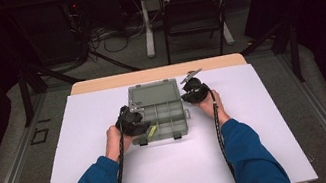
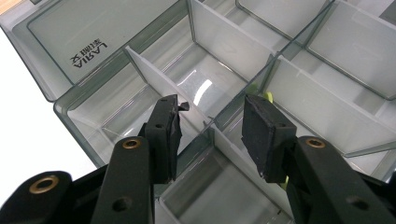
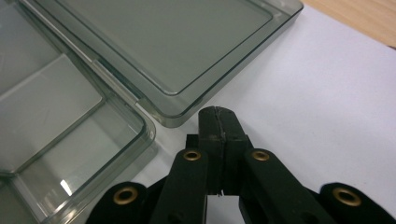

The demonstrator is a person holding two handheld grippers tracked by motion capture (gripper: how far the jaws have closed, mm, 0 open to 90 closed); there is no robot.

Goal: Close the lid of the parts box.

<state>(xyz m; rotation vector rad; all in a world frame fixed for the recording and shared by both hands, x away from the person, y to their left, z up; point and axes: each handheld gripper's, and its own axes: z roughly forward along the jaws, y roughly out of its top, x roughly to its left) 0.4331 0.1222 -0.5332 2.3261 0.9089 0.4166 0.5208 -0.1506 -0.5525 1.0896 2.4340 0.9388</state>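
A clear grey compartment box (image 1: 179,117) lies open on the white sheet, its lid (image 1: 152,95) folded flat behind it. My left gripper (image 1: 137,121) hovers over the box's front-left compartments. In the left gripper view its jaws (image 2: 212,126) stand apart on either side of a thin divider wall (image 2: 154,79), pads not touching it. A small yellow-green piece (image 2: 267,96) peeks out behind the right-hand jaw and lies in a front compartment (image 1: 152,131). My right gripper (image 1: 194,91) sits at the lid's right corner; its jaws (image 3: 218,123) are shut with nothing between them, just above the sheet beside the lid's edge (image 3: 177,116).
The white sheet (image 1: 175,170) covers most of the table, with a wooden strip (image 1: 158,73) showing at the far edge. Two black latches (image 1: 177,135) sit on the box's front. A chair (image 1: 192,10) and a table leg stand beyond the table.
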